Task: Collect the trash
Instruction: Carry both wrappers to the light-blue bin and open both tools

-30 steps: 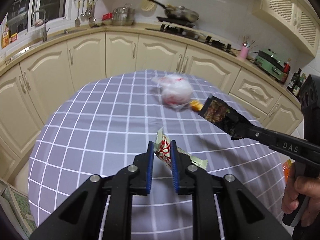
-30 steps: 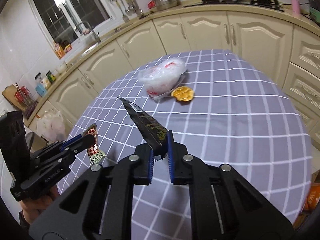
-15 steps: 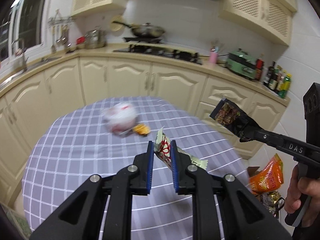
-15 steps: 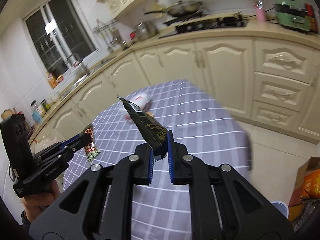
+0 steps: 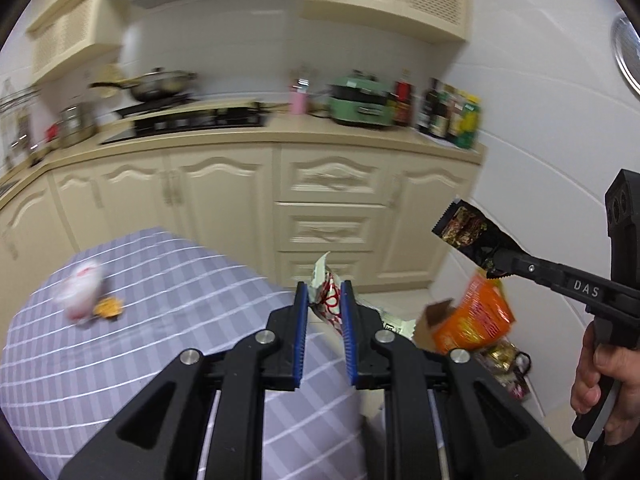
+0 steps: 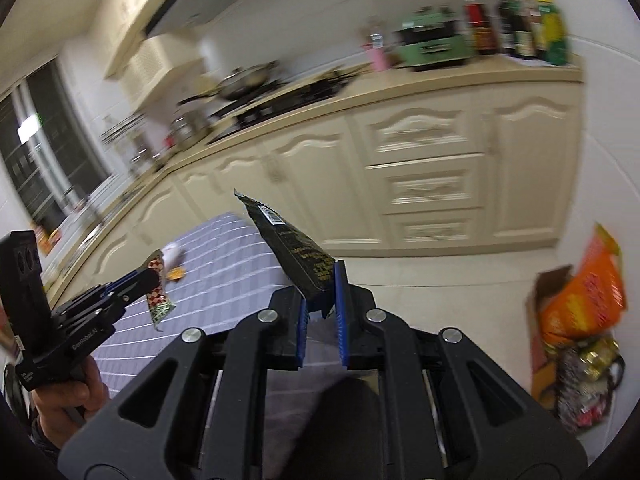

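Checked tablecloth (image 5: 168, 304); crinkly wrappers (image 5: 326, 300) clamped

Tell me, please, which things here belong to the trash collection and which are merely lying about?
Job:
left claw with red-and-white wrapper
right claw with black wrapper
cardboard box of trash
white bag, orange scrap on table

Lying about:
green appliance
bottles
pan

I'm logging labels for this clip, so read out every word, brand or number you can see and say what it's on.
"DAS": on the arm of the right tool, seen from the left wrist.
"GenRobot.AI": on the body of the left tool, seen from the right wrist.
Black wrapper: barcode and gold print, too small to read.
Red-and-white wrapper, orange bag, counter bottles: blurred, unreadable.
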The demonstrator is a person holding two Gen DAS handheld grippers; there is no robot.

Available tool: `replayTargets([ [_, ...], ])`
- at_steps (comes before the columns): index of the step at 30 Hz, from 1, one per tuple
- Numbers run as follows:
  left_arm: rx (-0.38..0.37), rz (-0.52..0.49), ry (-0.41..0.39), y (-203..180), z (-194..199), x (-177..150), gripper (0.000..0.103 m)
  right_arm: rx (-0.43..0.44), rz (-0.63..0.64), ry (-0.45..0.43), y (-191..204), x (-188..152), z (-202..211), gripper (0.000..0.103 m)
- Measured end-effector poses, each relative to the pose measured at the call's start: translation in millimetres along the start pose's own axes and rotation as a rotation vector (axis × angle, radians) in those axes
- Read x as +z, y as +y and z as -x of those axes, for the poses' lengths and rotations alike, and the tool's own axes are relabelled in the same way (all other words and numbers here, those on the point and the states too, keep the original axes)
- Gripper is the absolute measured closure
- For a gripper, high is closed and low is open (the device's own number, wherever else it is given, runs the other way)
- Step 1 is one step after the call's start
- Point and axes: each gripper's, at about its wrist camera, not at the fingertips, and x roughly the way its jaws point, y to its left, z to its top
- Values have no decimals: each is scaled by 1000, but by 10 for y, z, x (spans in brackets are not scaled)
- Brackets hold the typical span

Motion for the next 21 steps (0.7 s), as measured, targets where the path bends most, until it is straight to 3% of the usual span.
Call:
replayTargets([
  [10, -222, -145, 180, -1191, -913, -318, 88, -219, -169, 64, -1134, -500, 278, 91],
  [14, -288, -178, 281, -1576, -1279, -597, 88, -253, -212, 108, -1375, -704, 239, 91],
  [21, -330, -231, 404, -1948, -1718, -962, 88, -277, -294, 178, -1709, -940, 39, 91],
])
